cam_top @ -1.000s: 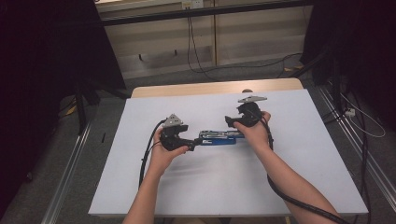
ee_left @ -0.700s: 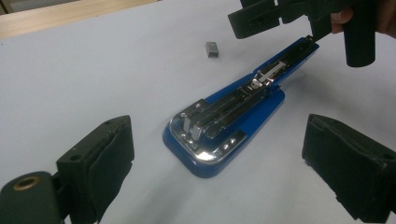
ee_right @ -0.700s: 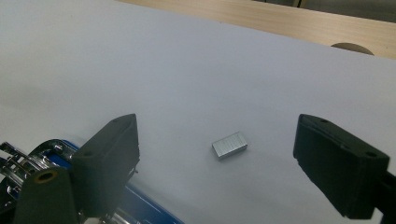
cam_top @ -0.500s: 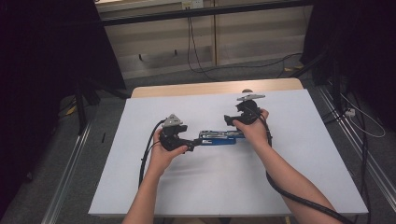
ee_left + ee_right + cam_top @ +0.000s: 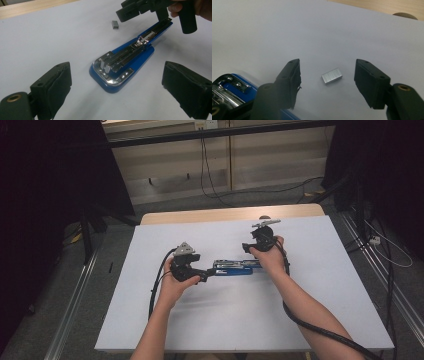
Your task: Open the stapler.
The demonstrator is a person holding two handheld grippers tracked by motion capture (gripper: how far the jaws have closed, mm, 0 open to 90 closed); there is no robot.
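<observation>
Closing in, the right claw straddled the staple block on the tabletop without pinching it yet; left claw gaped before the opened blue stapler. Squeezed off-centre, that tiny block might skid away

The high view looks forward and down from above the person's side, taking in the whole worktop. Each gripper view rides low and close (skimming the white surface); both share the blue stapler and the staple block.
</observation>
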